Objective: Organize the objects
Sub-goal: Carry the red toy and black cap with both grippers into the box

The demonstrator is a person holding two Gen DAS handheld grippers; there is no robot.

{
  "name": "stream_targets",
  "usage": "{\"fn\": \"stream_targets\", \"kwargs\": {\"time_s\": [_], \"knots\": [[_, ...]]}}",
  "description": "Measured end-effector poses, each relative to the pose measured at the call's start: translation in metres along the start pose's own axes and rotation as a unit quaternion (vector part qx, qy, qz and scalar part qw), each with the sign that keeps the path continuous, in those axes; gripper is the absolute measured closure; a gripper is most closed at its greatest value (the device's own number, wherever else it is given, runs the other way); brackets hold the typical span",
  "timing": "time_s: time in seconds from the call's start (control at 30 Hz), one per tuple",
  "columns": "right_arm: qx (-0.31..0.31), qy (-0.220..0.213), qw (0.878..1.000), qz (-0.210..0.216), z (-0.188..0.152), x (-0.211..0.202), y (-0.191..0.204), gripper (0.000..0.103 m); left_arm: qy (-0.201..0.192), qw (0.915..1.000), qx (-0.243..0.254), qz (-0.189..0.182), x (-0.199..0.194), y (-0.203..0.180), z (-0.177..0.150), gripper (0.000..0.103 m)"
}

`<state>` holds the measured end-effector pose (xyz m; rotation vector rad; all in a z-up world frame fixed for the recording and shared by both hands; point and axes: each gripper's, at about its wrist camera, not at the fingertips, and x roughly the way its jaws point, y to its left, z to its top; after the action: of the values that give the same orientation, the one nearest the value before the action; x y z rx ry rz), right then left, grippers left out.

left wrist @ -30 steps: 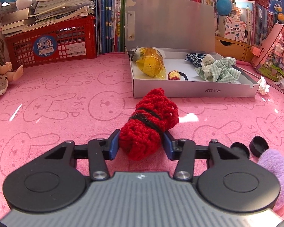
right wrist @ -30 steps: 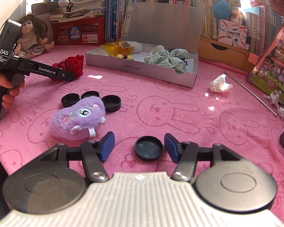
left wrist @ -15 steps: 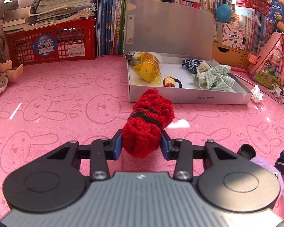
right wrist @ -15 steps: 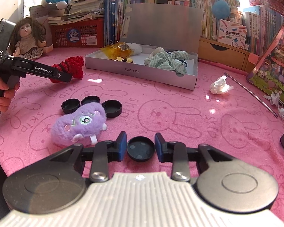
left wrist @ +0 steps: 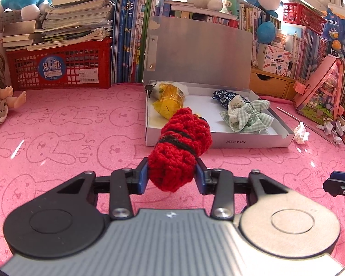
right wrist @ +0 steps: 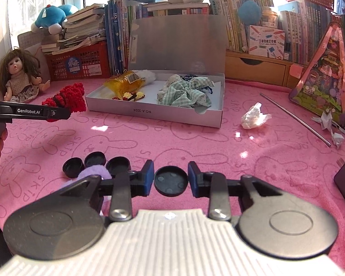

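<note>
Right, status:

- Your left gripper (left wrist: 172, 176) is clamped on the red crocheted yarn bundle with a black band round its middle (left wrist: 180, 148); both blue pads press into its near end.
- In the right wrist view the bundle (right wrist: 65, 100) sits clear of the pink rabbit-print mat (right wrist: 241, 161), held in the air just left of the open white cardboard box (right wrist: 154, 111).
- From the left wrist view the bundle's far end overlaps the box's front wall (left wrist: 241, 141); can't tell whether it's over the box or short of it.
- Your right gripper (right wrist: 171, 180) has its blue pads tight against both sides of a round black plastic cap (right wrist: 171, 181), inner face up. Cap looks gripped; can't tell if it's off the mat.
- Three more black caps (right wrist: 95, 165) lie in a row on the mat, left of the right gripper, with a purple fuzzy plush toy (right wrist: 93, 171) partly hidden behind the gripper's left finger.
- Box contents: a yellow plastic-wrapped packet (right wrist: 125, 81) at the left end, a green-and-white checked fabric scrunchie (right wrist: 184, 92) at the right, a small red-and-yellow item (right wrist: 130, 96) between them near the front wall.
- A crumpled white tissue (right wrist: 254, 116) lies on the mat right of the box, well apart from both grippers.
</note>
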<state>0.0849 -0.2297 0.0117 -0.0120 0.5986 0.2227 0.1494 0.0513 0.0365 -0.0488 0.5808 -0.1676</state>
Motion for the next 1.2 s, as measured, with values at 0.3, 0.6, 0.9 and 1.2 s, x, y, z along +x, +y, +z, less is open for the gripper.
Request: {"fn": "stream_targets", "kwargs": {"time_s": [0.3,0.6,0.9,1.2], "knots": [[0.007,-0.014,1.000,-0.014,0.031,0.002,-0.014,0.067,-0.012,0.9999,-0.006,-0.006,0.007,-0.007,0.020,0.057],[0.013,-0.025,0.999,-0.026,0.061,0.015,-0.024,0.067,0.011,0.9987,-0.044,-0.021,0.030,-0.003,0.035,0.057],[0.048,-0.023,0.998,-0.023,0.077,0.041,-0.036,0.067,0.031,0.9978,-0.056,-0.016,0.056,0.001,0.042,0.057],[0.119,-0.015,0.993,0.010,0.079,0.082,-0.057,0.067,0.028,0.9983,-0.050,-0.007,0.078,0.004,0.054,0.057]]}}
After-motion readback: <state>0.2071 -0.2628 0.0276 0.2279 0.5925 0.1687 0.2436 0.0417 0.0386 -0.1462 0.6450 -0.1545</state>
